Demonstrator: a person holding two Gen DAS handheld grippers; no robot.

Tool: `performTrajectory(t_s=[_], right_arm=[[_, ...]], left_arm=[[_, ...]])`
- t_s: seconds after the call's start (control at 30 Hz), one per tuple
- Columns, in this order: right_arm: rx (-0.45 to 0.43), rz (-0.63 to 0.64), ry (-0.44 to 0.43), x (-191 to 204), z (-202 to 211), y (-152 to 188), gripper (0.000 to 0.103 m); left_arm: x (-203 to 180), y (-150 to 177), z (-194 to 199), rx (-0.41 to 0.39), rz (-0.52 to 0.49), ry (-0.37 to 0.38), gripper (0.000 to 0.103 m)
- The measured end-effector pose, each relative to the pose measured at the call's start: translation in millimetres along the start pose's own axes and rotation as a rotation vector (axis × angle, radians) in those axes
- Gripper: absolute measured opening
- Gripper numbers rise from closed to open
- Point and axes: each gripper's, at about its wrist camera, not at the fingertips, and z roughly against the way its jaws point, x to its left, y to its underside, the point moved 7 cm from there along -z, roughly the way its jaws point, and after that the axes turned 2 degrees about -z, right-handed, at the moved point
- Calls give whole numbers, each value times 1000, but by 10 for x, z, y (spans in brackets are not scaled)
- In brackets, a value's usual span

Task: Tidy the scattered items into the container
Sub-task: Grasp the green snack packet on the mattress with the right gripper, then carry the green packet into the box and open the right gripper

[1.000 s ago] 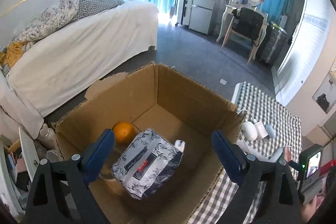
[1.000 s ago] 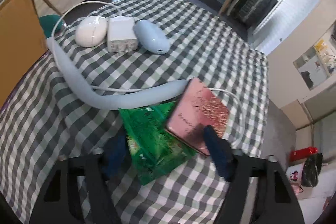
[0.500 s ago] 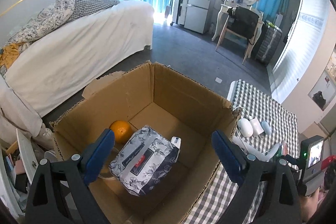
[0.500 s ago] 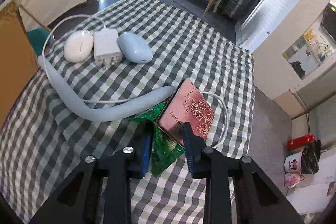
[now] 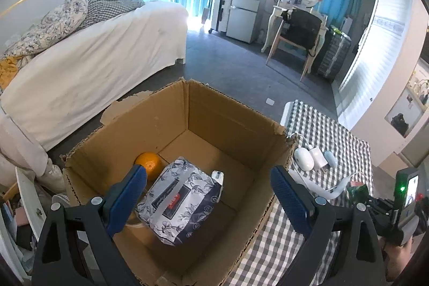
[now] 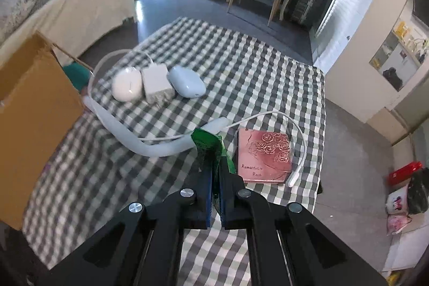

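Green packet [image 6: 207, 149] clamped in right gripper [image 6: 214, 180], lifted off checked cloth [image 6: 252, 79] | pink notebook [image 6: 264, 156], white cable [image 6: 297, 136] beside | left gripper [image 5: 207, 199] spread wide over cardboard box [image 5: 219, 122], orange [image 5: 150, 165] and tissue pack [image 5: 179, 199] inside

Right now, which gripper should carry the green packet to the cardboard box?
Right. The right gripper is already shut on the green packet, lifted off the checked tablecloth. The left gripper hangs open and empty over the cardboard box, holding nothing to deliver.
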Motion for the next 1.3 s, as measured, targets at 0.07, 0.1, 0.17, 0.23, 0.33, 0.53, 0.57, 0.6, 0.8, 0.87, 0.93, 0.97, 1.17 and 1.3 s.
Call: performTrajectory(t_s=[0.07, 0.1, 0.17, 0.23, 0.33, 0.53, 0.57, 0.6, 0.8, 0.87, 0.93, 0.97, 1.17, 1.3], right_arm=[[-20, -3, -13, 18, 112, -44, 3], [-29, -4, -20, 30, 152, -74, 3], [-40, -10, -30, 37, 221, -98, 3], [-51, -23, -54, 70, 307, -96, 3], [-66, -21, -65, 118, 412, -133, 3], [-149, 18, -118, 435, 828, -364, 3], [-163, 34, -138, 556, 917, -422, 3], [-176, 56, -161, 707, 1012, -483, 3], [-223, 197, -285, 1710, 1350, -776, 3], [-216, 256, -302, 2063, 1325, -803, 3], [-186, 295, -340, 2404, 1225, -798, 3], [-166, 311, -356, 2560, 1155, -767, 3], [-65, 389, -378, 3232, 724, -541, 3], [-29, 413, -366, 3376, 566, -472, 3]], left_arm=[[7, -10, 20, -2, 4, 6, 96], [8, -14, 27, -4, 4, 9, 96], [-6, -15, 40, -6, 1, 15, 96], [-30, -3, 43, -4, -8, 21, 96], [-43, 5, 50, 0, -18, 28, 96], [60, -54, 145, -19, -32, 26, 96], [99, -69, 167, -25, -32, 22, 96], [143, -84, 191, -30, -31, 18, 96], [462, -127, 326, -51, -22, -4, 96], [567, -155, 377, -60, -17, -8, 96], [672, -179, 436, -73, -12, -19, 96], [711, -186, 462, -79, -12, -25, 96], [1028, -193, 499, -92, 8, -63, 96], [1127, -202, 461, -88, 19, -71, 96]])
